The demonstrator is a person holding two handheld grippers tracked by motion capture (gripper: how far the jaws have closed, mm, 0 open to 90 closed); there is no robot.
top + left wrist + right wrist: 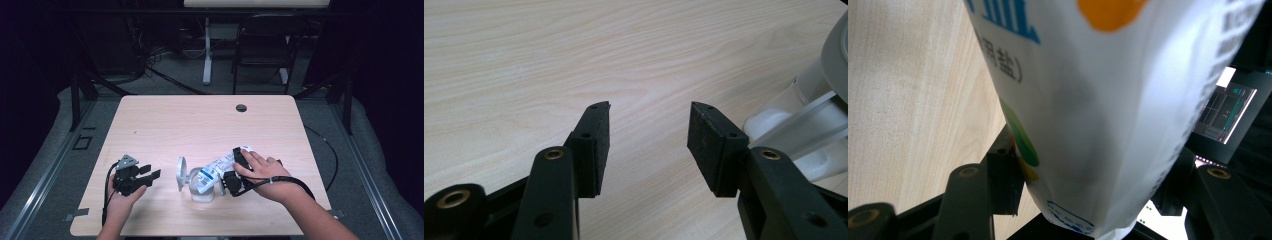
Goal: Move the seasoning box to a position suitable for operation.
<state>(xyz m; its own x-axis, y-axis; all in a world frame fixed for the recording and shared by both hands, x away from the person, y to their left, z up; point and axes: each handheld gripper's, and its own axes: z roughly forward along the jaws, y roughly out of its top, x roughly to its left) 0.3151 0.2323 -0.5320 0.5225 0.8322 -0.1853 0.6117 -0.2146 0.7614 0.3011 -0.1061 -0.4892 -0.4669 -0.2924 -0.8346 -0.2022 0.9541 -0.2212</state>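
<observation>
A white salt bag [216, 169] with blue print lies tilted, its lower end over the mouth of a clear jar [202, 192]. The jar's hinged lid [181, 174] stands open to the left. My right gripper [231, 168] is shut on the bag's upper part, with a hand over it. In the right gripper view the bag [1108, 90] sits between the two black jaws, pressed by the right gripper [1088, 187]. My left gripper [151, 173] rests on the table left of the jar, open with nothing in it. The left gripper [649, 135] points toward the jar [804, 130].
The light wooden table [200, 125] has a cable hole [241, 108] near its far edge. Beyond it stand a dark folding chair [262, 45] and a white desk leg [206, 50]. A small lit screen [1225, 112] shows behind the bag.
</observation>
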